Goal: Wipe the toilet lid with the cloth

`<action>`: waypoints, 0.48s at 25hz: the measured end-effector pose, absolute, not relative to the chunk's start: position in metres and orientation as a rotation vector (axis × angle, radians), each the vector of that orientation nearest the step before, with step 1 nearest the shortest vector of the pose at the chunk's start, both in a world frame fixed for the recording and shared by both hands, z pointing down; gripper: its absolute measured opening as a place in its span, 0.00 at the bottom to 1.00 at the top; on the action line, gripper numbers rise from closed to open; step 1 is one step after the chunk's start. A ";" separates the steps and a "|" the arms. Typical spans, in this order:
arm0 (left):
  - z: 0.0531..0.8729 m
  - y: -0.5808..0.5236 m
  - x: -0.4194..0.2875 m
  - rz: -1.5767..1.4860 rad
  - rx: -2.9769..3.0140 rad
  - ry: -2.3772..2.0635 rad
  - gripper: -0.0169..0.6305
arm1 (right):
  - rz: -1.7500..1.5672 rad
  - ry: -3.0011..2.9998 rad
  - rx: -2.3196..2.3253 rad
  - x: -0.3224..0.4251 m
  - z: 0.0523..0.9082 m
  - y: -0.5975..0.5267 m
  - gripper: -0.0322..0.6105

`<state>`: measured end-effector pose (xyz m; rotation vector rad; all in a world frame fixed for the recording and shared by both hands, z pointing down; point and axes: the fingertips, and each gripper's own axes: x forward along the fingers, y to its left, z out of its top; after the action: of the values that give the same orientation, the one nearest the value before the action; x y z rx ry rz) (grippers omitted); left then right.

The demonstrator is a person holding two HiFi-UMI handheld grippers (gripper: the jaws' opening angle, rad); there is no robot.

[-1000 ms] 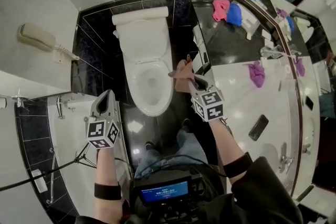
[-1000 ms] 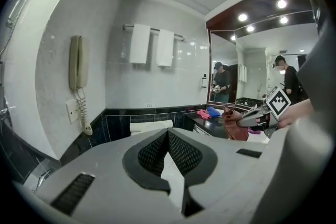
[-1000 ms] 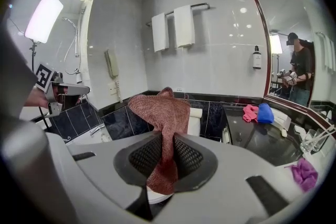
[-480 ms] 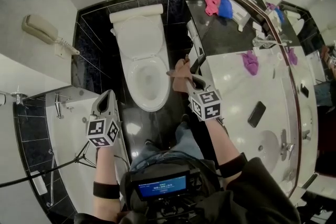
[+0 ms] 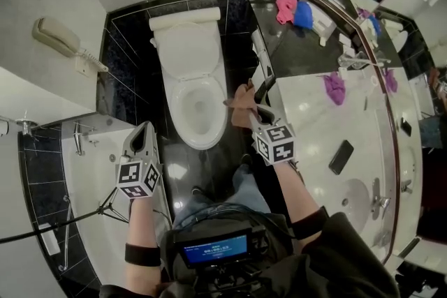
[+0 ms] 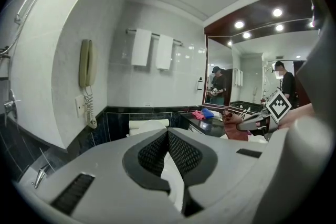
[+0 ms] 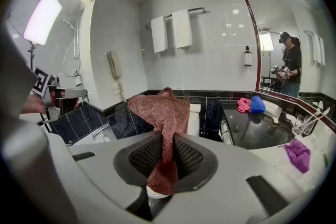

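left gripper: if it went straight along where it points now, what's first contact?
Most likely the toilet. In the left gripper view it sits right beyond the tips of the shut left gripper, with nothing between. Depth is unclear, so that is only probable.

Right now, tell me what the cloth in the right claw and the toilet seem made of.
Cloth: reddish-brown woven or knit fabric, matte, judging by its nubby texture and limp folds.
Toilet: likely glazed white ceramic, judging by its smooth, even white surface; some parts could be plastic.
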<state>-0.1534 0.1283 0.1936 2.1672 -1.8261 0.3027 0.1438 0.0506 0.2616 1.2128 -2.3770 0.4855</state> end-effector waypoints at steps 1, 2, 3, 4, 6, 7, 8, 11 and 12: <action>0.195 0.127 -0.152 0.304 2.164 -1.828 0.03 | 0.484 -2.376 1.211 0.146 0.262 0.049 0.18; 0.196 0.125 -0.150 0.306 2.161 -1.828 0.03 | 0.481 -2.375 1.208 0.148 0.263 0.046 0.18; 0.198 0.123 -0.147 0.310 2.157 -1.828 0.03 | 0.480 -2.375 1.204 0.150 0.264 0.044 0.18; 0.200 0.121 -0.145 0.315 2.151 -1.826 0.03 | 0.482 -2.376 1.199 0.151 0.263 0.042 0.18; 0.203 0.115 -0.139 0.322 2.139 -1.821 0.06 | 0.487 -2.381 1.183 0.151 0.259 0.037 0.18; 0.205 0.112 -0.135 0.325 2.134 -1.818 0.08 | 0.487 -2.384 1.174 0.152 0.258 0.035 0.18; 0.206 0.107 -0.132 0.332 2.133 -1.815 0.09 | 0.486 -2.385 1.163 0.153 0.258 0.032 0.18; 0.209 0.088 -0.117 0.388 2.159 -1.811 0.17 | 0.485 -2.391 1.128 0.158 0.262 0.018 0.18; 0.210 0.079 -0.111 0.412 2.173 -1.810 0.20 | 0.485 -2.395 1.116 0.160 0.264 0.013 0.18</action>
<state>-0.1111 0.0791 0.2105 2.1731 -1.8105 0.4117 0.1601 0.0127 0.2638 1.1155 -2.3954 0.4853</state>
